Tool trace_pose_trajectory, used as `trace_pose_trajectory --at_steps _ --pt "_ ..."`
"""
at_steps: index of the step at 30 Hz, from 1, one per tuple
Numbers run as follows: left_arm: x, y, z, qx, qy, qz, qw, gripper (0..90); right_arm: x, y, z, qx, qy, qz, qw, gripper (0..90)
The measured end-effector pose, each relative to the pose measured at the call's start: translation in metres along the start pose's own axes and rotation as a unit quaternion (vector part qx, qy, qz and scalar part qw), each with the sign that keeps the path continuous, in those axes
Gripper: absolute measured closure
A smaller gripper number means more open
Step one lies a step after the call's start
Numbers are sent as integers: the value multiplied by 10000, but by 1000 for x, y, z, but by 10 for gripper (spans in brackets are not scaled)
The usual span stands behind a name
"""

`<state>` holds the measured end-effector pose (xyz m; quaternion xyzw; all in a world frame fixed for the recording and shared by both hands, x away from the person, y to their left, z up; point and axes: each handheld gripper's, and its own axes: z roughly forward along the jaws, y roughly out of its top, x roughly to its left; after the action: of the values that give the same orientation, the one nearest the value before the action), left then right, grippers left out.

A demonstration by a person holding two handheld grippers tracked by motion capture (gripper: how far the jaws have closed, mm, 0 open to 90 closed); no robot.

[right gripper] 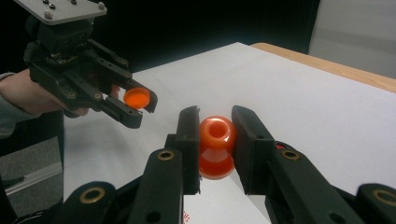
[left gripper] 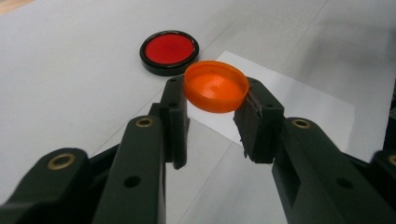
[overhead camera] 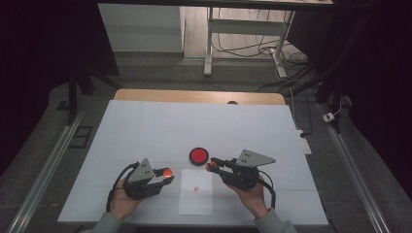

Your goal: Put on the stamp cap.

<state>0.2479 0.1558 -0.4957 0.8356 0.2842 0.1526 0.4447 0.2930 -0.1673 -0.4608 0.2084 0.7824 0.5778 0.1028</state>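
Left claw grips a round orange plastic cap and right claw clamps a small glossy orange bottle, both above the white-covered bench beside a red-and-black disc, dark room around.

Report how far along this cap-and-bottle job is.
Done: the orange cap is off and pinched in the left gripper, apart from the orange bottle clamped in the right gripper.
In hand: both pieces are held above the white sheet.
Left, probably: setting them down. The red dish sits untouched.
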Motion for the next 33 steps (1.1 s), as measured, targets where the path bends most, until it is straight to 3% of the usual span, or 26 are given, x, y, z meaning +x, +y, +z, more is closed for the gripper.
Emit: trace_pose_trajectory --at_steps 33 --pt "-15 25 40 128 -307 244 9991 646 2 1 0 -32 21 -5 10000 733"
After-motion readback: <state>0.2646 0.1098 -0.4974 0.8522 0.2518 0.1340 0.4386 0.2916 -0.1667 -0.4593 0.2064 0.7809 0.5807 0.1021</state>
